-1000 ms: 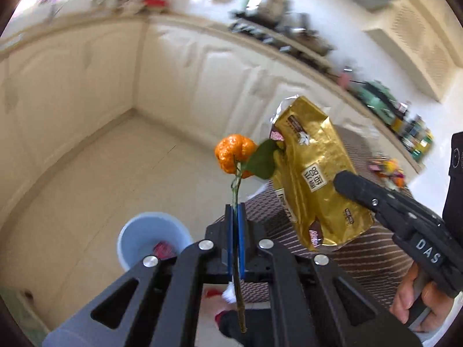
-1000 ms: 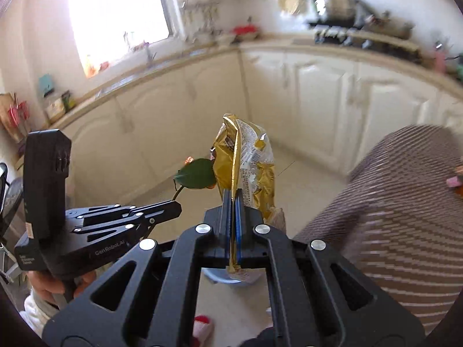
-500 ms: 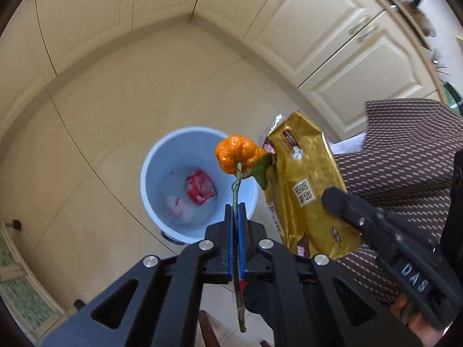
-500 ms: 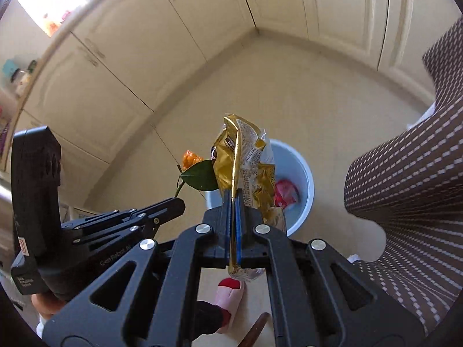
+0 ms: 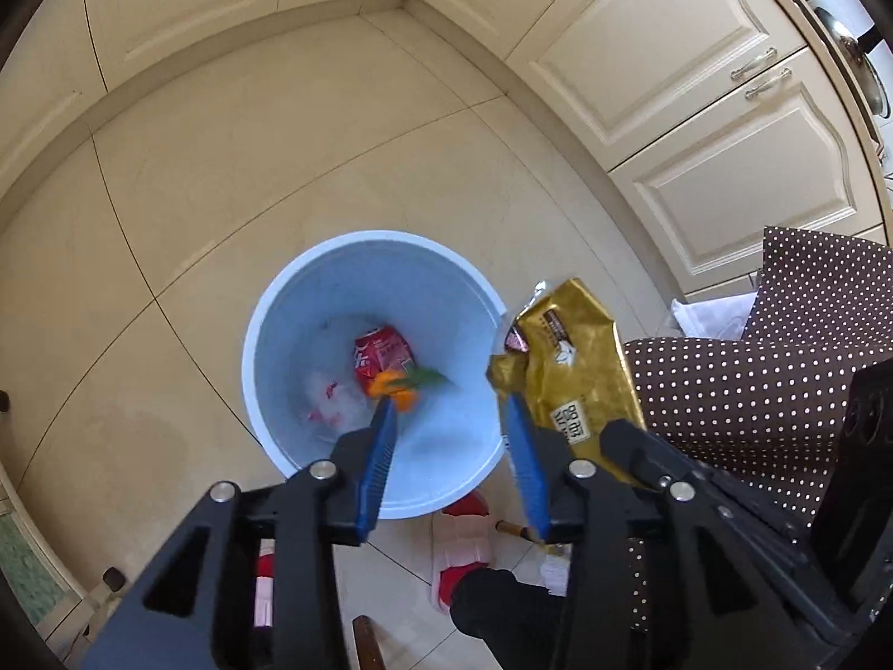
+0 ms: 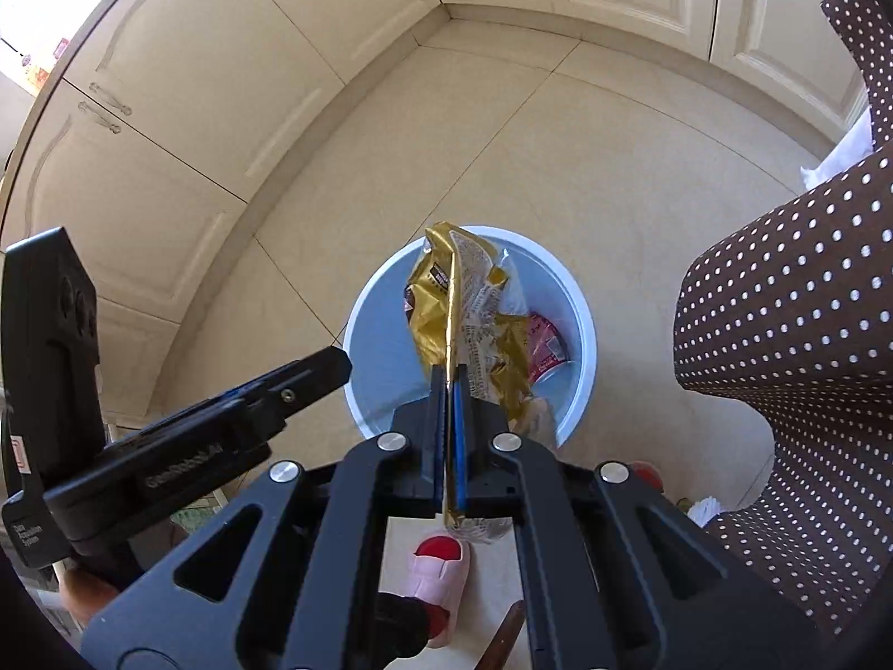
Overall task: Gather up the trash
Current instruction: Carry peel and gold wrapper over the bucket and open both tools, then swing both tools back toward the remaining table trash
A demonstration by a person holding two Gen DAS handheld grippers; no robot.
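One pale blue bin (image 5: 262, 335) on the floor, and inside it one red drink carton (image 5: 384, 353), one orange fruit with a single green leaf (image 5: 393, 386) and one white crumpled wrapper (image 5: 329, 401). Just beside the bin's rim there's one gold snack bag (image 5: 575, 368), and two pink slippers (image 5: 463, 547) below it. Two grippers: left gripper (image 5: 452, 435), right gripper (image 6: 448, 385).

A home kitchen: cream panelled cabinet doors with metal handles (image 5: 754, 63) meet at a corner above a beige tiled floor (image 5: 268, 167); steel pots (image 5: 862, 64) sit on the counter. A pale blue plastic bin (image 5: 368, 279) stands on the tiles; a brown dotted cloth (image 6: 781, 346) hangs nearby.
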